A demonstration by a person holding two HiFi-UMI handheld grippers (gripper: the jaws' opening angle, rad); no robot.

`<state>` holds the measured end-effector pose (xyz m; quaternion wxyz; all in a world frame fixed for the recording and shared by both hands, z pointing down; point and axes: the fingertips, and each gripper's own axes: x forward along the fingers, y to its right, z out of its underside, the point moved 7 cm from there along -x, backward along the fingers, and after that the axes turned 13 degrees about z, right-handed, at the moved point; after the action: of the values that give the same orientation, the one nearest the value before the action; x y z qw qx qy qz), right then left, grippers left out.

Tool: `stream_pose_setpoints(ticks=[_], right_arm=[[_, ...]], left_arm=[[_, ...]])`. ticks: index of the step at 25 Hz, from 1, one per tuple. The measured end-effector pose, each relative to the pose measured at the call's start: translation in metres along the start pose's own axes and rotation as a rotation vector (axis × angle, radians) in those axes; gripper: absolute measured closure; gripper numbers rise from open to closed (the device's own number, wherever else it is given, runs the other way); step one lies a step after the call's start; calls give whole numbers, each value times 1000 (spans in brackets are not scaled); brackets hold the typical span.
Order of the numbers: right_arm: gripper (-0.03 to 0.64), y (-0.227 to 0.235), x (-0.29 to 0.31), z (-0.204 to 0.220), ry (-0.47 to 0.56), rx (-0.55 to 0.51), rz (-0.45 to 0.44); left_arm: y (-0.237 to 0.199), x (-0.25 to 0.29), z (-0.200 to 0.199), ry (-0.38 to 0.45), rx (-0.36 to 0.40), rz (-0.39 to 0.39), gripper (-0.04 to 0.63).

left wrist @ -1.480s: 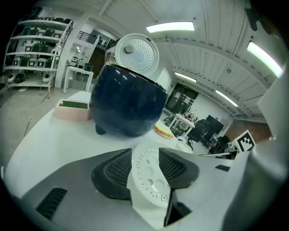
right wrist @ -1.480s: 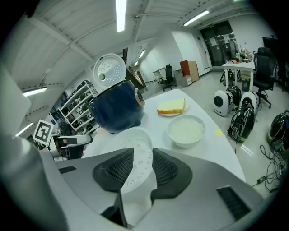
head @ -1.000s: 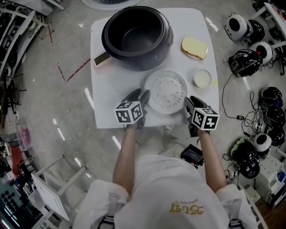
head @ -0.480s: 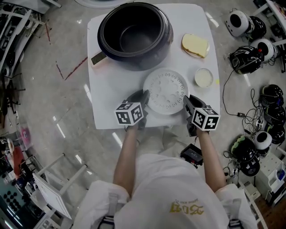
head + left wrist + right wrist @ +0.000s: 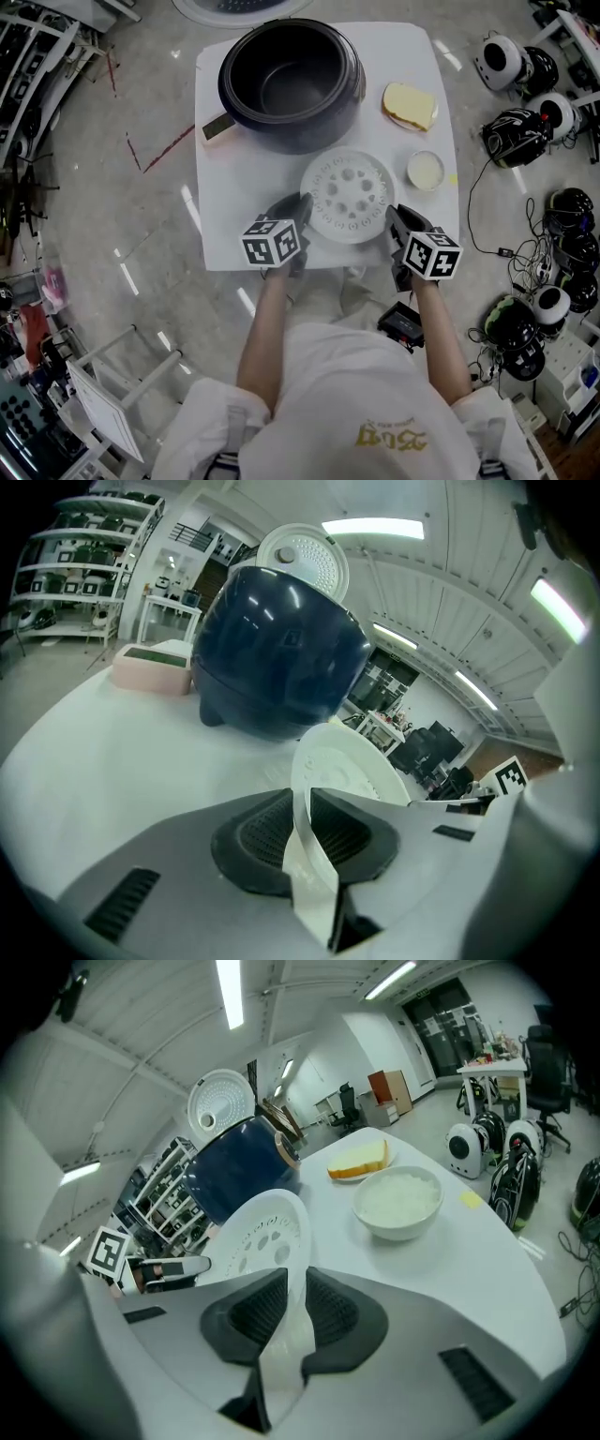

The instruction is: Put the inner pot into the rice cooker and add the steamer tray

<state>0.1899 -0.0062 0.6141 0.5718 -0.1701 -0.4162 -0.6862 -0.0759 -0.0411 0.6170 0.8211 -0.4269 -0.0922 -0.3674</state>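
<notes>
The dark inner pot (image 5: pixel 291 80) sits inside the navy rice cooker (image 5: pixel 281 663) at the back of the white table (image 5: pixel 234 206), with the cooker's white lid (image 5: pixel 302 560) raised. The white perforated steamer tray (image 5: pixel 348 195) lies in front of the cooker. My left gripper (image 5: pixel 298 211) holds the tray's left rim and my right gripper (image 5: pixel 392 220) its right rim. Both pairs of jaws have just been closing with the rim between them. In the left gripper view my left gripper (image 5: pixel 305 827) pinches the thin white rim of the tray (image 5: pixel 347 771). In the right gripper view my right gripper (image 5: pixel 292 1312) does the same to the tray (image 5: pixel 262 1237).
A white bowl of rice (image 5: pixel 425 170) stands just right of the tray, and a yellow block on a plate (image 5: pixel 408 103) lies behind it. Helmets and cables (image 5: pixel 514 131) crowd the floor to the right. The table's front edge is right under both grippers.
Both grippers' jaws have narrowed onto the tray's rim. The hands have stayed where they were at the tray's two sides.
</notes>
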Motion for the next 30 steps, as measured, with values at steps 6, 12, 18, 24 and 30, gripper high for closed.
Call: stream_pose_setpoints(ticks=[6, 12, 18, 24, 30], right_arm=[[560, -6, -22, -14, 89, 43, -42], [569, -10, -44, -28, 138, 83, -76], [574, -13, -62, -39, 173, 125, -111], [577, -18, -77, -54, 227, 135, -134], [577, -25, -92, -64, 268, 150, -169]], left_arm=[[19, -15, -9, 41, 22, 10, 523], [40, -28, -21, 97, 29, 30, 526], [57, -38, -34, 123, 55, 59, 528], [74, -46, -52, 159, 103, 68, 529], [88, -57, -66, 204, 114, 82, 531]])
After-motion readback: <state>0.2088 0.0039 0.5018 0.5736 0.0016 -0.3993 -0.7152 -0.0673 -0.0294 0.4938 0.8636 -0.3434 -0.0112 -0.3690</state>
